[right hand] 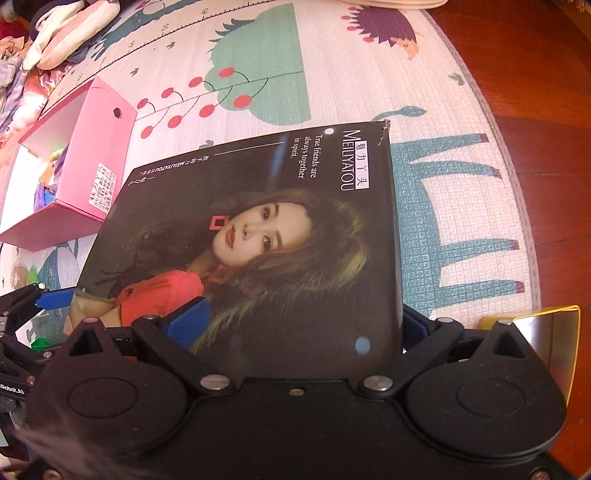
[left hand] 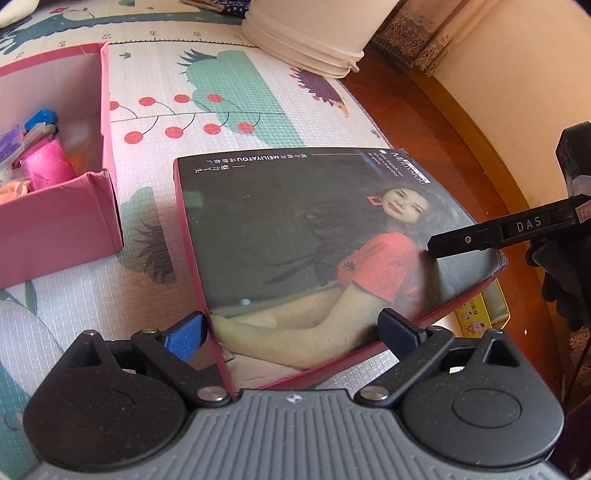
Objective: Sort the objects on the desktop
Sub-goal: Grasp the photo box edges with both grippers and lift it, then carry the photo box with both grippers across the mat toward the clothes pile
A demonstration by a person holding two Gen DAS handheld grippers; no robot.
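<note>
A dark box lid (left hand: 295, 229) printed with a woman's photo and edged in red lies tilted on the play mat (left hand: 221, 92). Its near corner sits between the wide-apart fingers of my left gripper (left hand: 291, 336), which is open. A black finger (left hand: 465, 240) of my right gripper rests on the lid's right side. In the right wrist view the lid (right hand: 258, 221) fills the span of my open right gripper (right hand: 304, 325): the left pad lies over its face and the lid's edge hides part of the right pad. A pink box (left hand: 107, 110) holding several small colourful items stands to the left.
A yellow tin (left hand: 476, 314) pokes out under the lid's right corner and shows as a gold tin (right hand: 546, 332) in the right wrist view. A white bucket (left hand: 314, 33) stands at the mat's far edge. Wooden floor (left hand: 424, 122) lies beyond. Piled fabric (right hand: 55, 29) lies past the pink box (right hand: 107, 122).
</note>
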